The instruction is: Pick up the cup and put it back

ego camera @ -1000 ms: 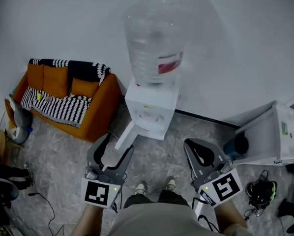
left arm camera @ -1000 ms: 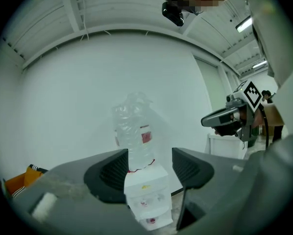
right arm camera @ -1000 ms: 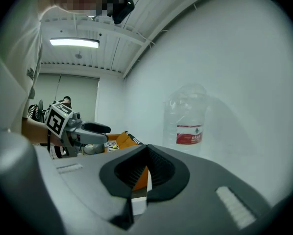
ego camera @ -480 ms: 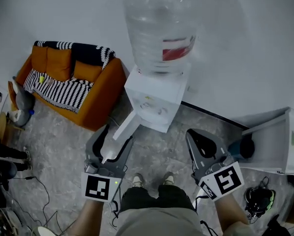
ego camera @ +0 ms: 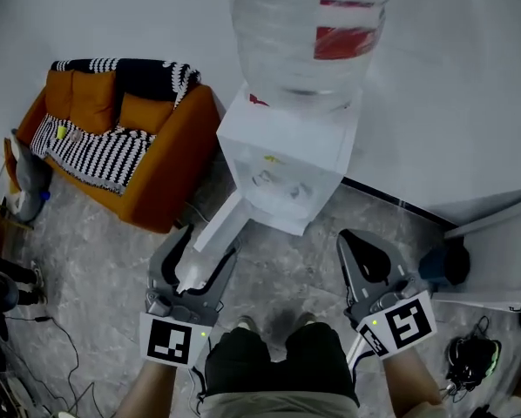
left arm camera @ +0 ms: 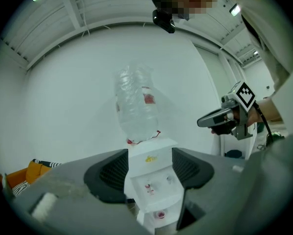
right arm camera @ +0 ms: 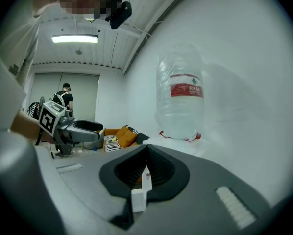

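A white water dispenser [ego camera: 282, 159] with a big clear bottle [ego camera: 308, 29] stands against the wall in front of me. In the left gripper view a small red cup [left arm camera: 159, 214] sits in the dispenser's lower niche, under the taps [left arm camera: 148, 187]. My left gripper [ego camera: 198, 255] is held open with nothing between its fingers; the dispenser [left arm camera: 151, 173] shows through the gap, still a way off. My right gripper [ego camera: 365, 252] is to the right of the dispenser, its jaws together at the tips and empty [right arm camera: 146, 148]. The head view does not show the cup.
An orange sofa [ego camera: 112, 138] with a striped blanket stands left of the dispenser. A white cabinet [ego camera: 504, 255] and a dark blue jug [ego camera: 443, 264] are on the right. Cables lie on the grey floor [ego camera: 86, 259] at left. A person [right arm camera: 64, 98] stands far back.
The dispenser now looks larger and closer in the head view, and its bottle runs off the top edge. Both grippers keep the same jaw positions and spacing.
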`<action>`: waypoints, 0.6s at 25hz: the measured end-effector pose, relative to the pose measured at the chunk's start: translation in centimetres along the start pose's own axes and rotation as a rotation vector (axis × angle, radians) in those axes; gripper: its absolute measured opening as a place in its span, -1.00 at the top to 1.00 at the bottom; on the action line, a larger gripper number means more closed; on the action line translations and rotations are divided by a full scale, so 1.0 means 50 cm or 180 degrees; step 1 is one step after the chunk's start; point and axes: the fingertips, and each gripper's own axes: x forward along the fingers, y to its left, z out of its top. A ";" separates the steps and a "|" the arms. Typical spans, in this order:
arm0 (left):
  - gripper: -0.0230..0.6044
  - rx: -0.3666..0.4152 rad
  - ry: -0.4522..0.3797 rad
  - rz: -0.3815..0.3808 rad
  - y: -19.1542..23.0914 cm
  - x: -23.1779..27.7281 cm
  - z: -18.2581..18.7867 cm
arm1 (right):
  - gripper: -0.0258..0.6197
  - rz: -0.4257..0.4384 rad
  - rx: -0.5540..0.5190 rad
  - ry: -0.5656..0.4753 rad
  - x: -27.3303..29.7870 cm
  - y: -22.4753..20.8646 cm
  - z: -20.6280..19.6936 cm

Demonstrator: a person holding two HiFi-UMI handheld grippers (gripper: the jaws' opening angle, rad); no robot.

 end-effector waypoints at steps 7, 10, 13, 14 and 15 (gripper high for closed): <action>0.01 -0.0267 -0.0088 -0.0076 -0.018 0.086 -0.218 | 0.91 0.0022 0.0127 -0.0149 0.071 -0.013 -0.204; 0.01 -0.0228 -0.0098 -0.0087 -0.034 0.117 -0.310 | 0.91 0.0025 0.0103 -0.0212 0.101 -0.013 -0.290; 0.01 -0.0198 -0.0048 -0.0109 -0.047 0.141 -0.399 | 0.91 0.0053 0.0071 -0.0216 0.125 -0.014 -0.369; 0.01 -0.0181 -0.0030 -0.0113 -0.051 0.151 -0.425 | 0.91 0.0066 0.0085 -0.0216 0.133 -0.017 -0.393; 0.01 -0.0173 -0.0013 -0.0121 -0.055 0.162 -0.451 | 0.91 0.0077 0.0105 -0.0221 0.140 -0.021 -0.416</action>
